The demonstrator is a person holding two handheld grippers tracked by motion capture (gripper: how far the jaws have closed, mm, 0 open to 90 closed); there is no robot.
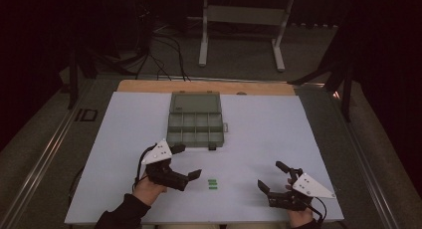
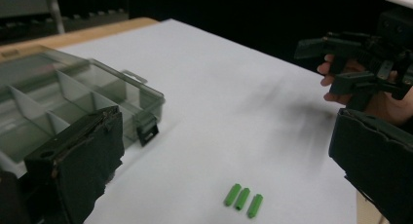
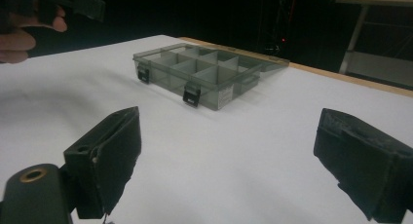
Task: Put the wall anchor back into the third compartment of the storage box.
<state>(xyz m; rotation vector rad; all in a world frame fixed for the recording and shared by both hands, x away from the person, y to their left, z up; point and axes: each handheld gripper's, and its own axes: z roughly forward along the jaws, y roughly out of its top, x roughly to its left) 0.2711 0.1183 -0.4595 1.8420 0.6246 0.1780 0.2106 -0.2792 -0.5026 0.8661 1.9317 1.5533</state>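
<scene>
Both hand-held grippers sat at the near edge of the white table top [image 1: 278,124] in the high view. Left gripper [image 1: 188,161] was held in the person's left hand [image 1: 147,189], jaws spread wide and holding nothing; its grey three-cornered plate faced up. Right gripper [image 1: 272,176] was held at the near right, jaws likewise parted and empty, pointing toward the table's middle.

Three small green pegs [image 1: 212,184] lay on the white surface between the two grippers, nearer the left one and just beyond its lower jaw. In the left gripper view the green pegs [image 2: 243,199] lay side by side, close together, between that gripper's own two black jaws but resting on the table, untouched by either jaw. The right gripper [image 2: 350,63] appeared in that view at the upper right, well apart from the pegs.

One translucent grey compartment box [image 1: 195,124] lay farther back, near the table's centre, lid folded open away from the person. Its compartments looked empty, as far as could be judged. In the right gripper view the compartment box [image 3: 204,75] stood beyond the wide-open jaws, two dark latches on its near wall. The left gripper [image 3: 73,5] showed at the upper left there.
</scene>
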